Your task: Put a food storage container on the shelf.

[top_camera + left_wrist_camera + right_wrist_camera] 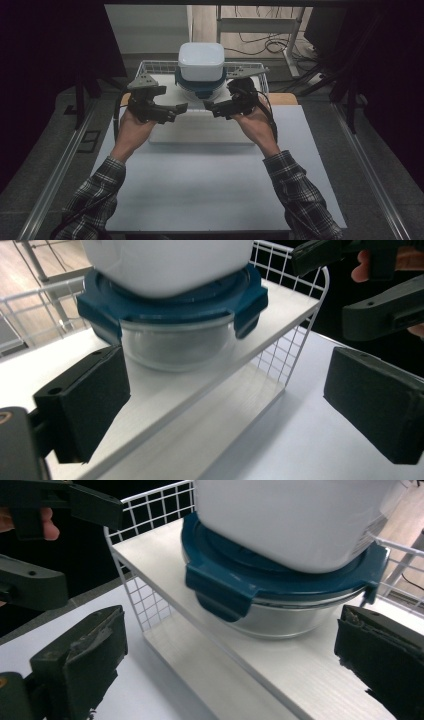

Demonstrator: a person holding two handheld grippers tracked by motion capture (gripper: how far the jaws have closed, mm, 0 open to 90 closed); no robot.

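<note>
bowl [201, 89] on shelf [170, 85], straight ahead between both tools | left tool [176, 109] and right tool [210, 106] equally near | both jaws apart, empty

At frame centre top, the box [201, 61] was white, on a bowl [177, 344] of clear glass with a dark blue lid [172, 302]. The rack [150, 66] was white wire, the table [200, 185] pale grey, the sleeves [95, 200] black-and-white plaid, the gripper jaws black.
</note>
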